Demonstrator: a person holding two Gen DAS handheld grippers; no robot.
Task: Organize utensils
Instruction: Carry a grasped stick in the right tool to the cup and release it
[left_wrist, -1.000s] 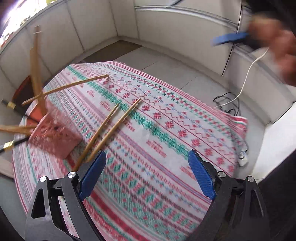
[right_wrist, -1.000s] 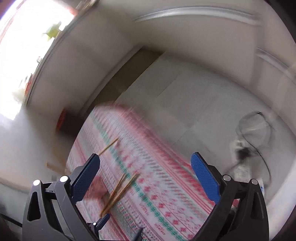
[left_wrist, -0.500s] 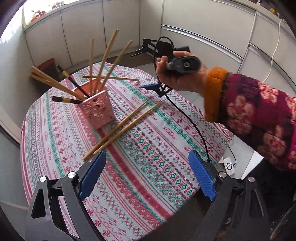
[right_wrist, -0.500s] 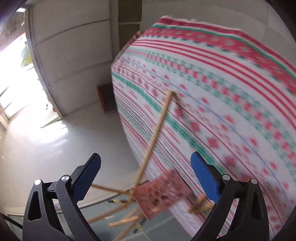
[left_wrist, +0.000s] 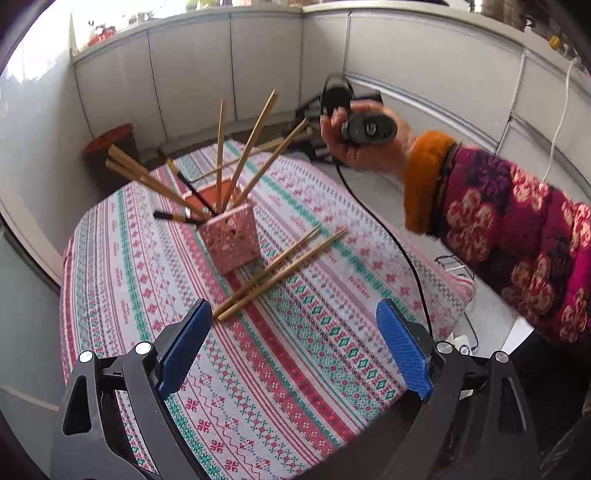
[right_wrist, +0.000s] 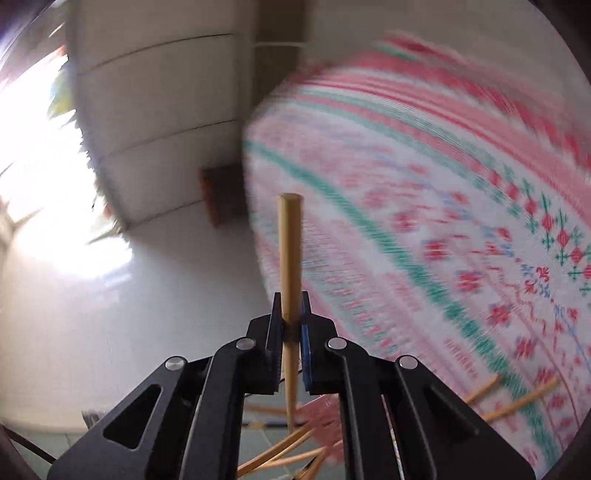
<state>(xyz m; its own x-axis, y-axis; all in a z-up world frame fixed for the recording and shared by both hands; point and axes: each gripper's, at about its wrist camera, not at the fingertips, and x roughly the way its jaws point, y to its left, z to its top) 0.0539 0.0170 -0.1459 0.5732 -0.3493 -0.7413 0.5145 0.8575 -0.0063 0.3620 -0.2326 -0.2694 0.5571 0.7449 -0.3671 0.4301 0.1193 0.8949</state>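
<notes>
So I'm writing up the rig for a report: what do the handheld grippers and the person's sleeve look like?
Each gripper has black plastic linkage arms with silver rivets and blue textured pads: left gripper, right gripper. A black cable trails from the right gripper's handle. The sleeve is dark magenta with a floral print and an orange fuzzy cuff.

Wooden chopsticks, perforated plastic holder, woven tablecloth.

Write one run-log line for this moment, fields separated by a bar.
right hand-held gripper: just closed on chopstick | left hand-held gripper: open, empty | pink basket: holds chopsticks | two chopsticks: on tablecloth
</notes>
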